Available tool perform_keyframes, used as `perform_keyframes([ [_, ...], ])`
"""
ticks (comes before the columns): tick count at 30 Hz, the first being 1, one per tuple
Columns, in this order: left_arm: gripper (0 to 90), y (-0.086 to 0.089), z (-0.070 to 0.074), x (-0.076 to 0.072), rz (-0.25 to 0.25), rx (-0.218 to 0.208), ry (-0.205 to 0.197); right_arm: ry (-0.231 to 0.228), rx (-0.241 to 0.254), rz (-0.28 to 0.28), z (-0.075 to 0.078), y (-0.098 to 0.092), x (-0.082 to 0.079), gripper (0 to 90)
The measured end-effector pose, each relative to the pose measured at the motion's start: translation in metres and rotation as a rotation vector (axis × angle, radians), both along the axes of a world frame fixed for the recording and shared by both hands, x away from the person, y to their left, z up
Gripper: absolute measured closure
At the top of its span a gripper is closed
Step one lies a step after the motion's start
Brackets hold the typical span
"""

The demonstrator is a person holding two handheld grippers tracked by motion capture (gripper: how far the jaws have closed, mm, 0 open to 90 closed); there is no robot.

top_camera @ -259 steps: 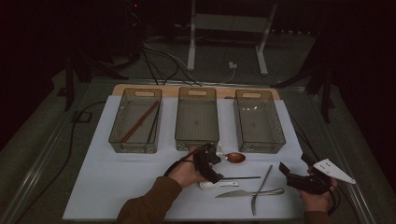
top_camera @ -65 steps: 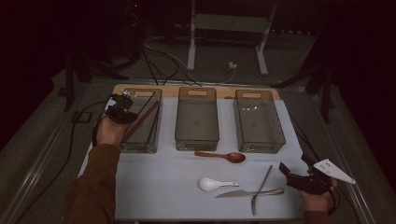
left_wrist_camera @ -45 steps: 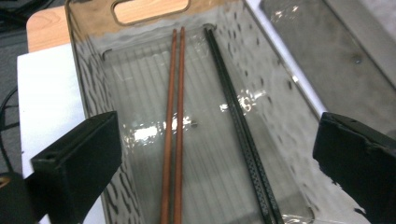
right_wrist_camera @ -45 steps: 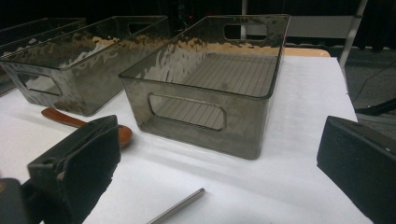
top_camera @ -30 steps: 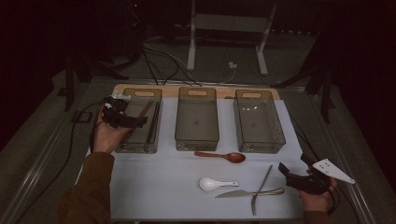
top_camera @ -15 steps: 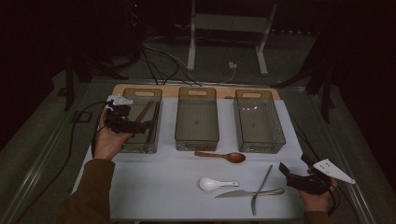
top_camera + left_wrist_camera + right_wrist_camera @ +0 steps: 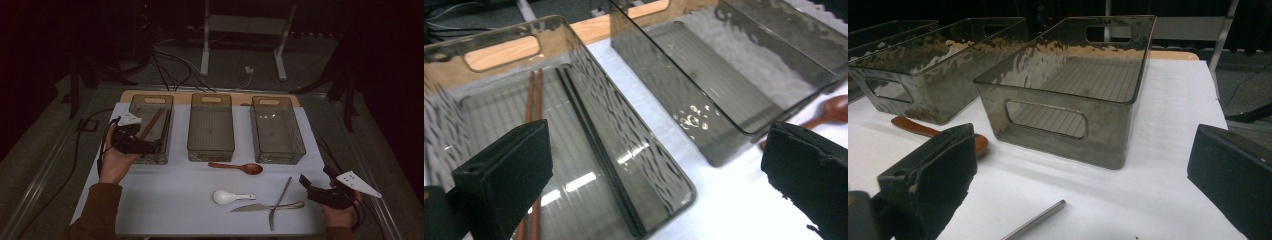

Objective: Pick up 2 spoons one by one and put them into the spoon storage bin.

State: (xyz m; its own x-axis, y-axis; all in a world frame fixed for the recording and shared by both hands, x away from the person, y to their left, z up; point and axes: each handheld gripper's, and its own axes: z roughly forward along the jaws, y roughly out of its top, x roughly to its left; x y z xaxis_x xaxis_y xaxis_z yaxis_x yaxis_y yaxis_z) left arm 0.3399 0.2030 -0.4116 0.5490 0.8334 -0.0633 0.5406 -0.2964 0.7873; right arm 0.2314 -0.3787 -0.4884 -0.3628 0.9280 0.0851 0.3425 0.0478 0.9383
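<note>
Near edge of the table (image 7: 165,210): one white spoon (image 7: 227,197), one knife (image 7: 265,206), one grey chopstick (image 7: 278,202) crossing it. Right gripper (image 7: 312,187) at the near right corner, jaws wide apart, holding nothing. One brown wooden spoon (image 7: 240,167) mid-table. Far half: three clear bins in a row. Left bin (image 7: 150,127) contains two pairs of chopsticks, one brown (image 7: 531,100), one black (image 7: 589,135). Left gripper (image 7: 150,146) over its near edge, jaws wide apart, empty.
</note>
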Motion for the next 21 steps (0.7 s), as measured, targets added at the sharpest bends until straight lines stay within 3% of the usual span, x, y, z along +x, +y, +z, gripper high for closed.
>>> perform_keyframes([
  [12,1.3,-0.006,-0.01,-0.02,-0.032,-0.019,-0.016,0.0,0.002,0.001,0.0,0.001,0.001,0.0],
  [21,1.3,-0.02,-0.018,-0.032,-0.088,-0.014,-0.018,-0.001,-0.001,0.003,0.0,0.002,0.001,0.0],
])
